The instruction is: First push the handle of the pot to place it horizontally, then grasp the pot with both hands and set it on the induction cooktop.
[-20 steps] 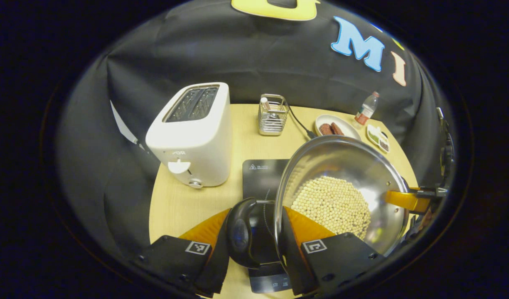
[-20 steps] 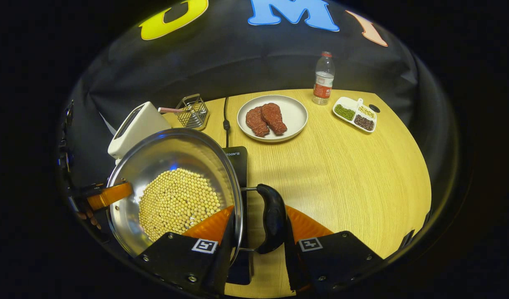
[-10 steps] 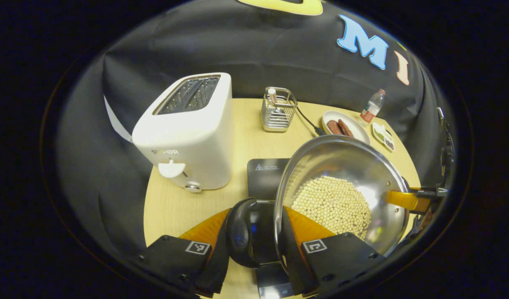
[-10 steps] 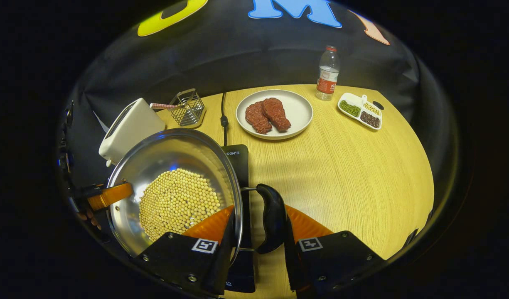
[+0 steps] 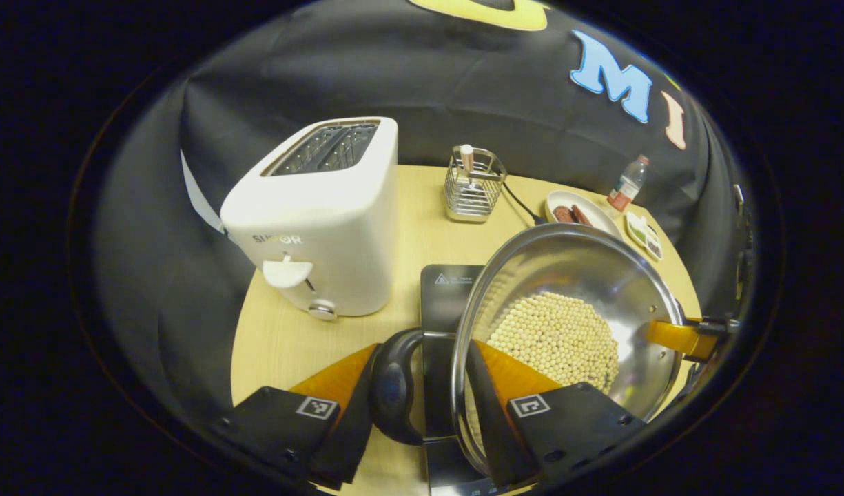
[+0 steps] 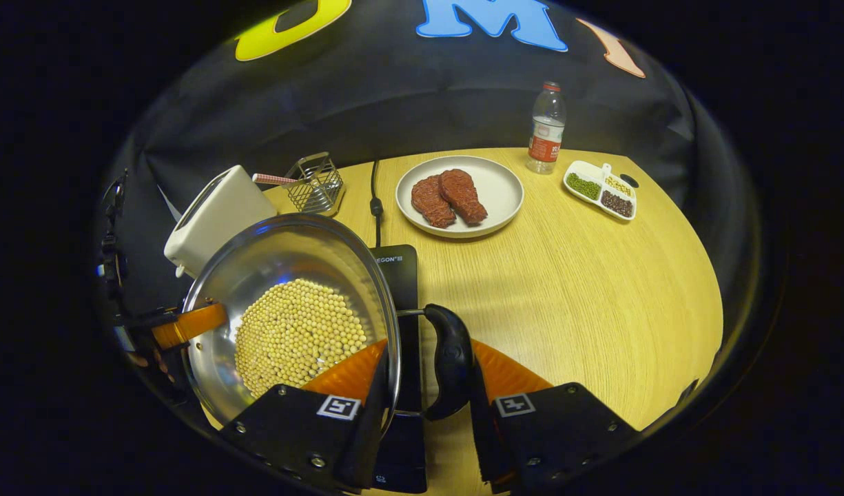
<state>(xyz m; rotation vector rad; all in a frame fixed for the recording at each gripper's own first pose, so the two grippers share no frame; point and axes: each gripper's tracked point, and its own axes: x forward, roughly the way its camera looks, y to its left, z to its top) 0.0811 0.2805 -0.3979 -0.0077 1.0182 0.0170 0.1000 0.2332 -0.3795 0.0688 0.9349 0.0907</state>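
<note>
left tongs [image 5: 422,396] clamp pot [image 5: 566,324] handle and rim | cooktop [image 5: 441,303] below | toaster [image 5: 318,220] left

Mock kitchen booth: toaster [image 5: 318,220], induction cooktop [image 6: 394,265], plate of steaks [image 6: 460,196] on round table [image 6: 587,289].

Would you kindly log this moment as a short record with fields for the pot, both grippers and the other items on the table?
pot: steel pot holding pale beans, over the induction cooktop
left gripper: straddling the pot's left handle and rim
right gripper: straddling the right handle and rim
contact: cannot tell whether the fingers press
table: toaster, wire basket, plate of meat, water bottle, divided dish
</note>
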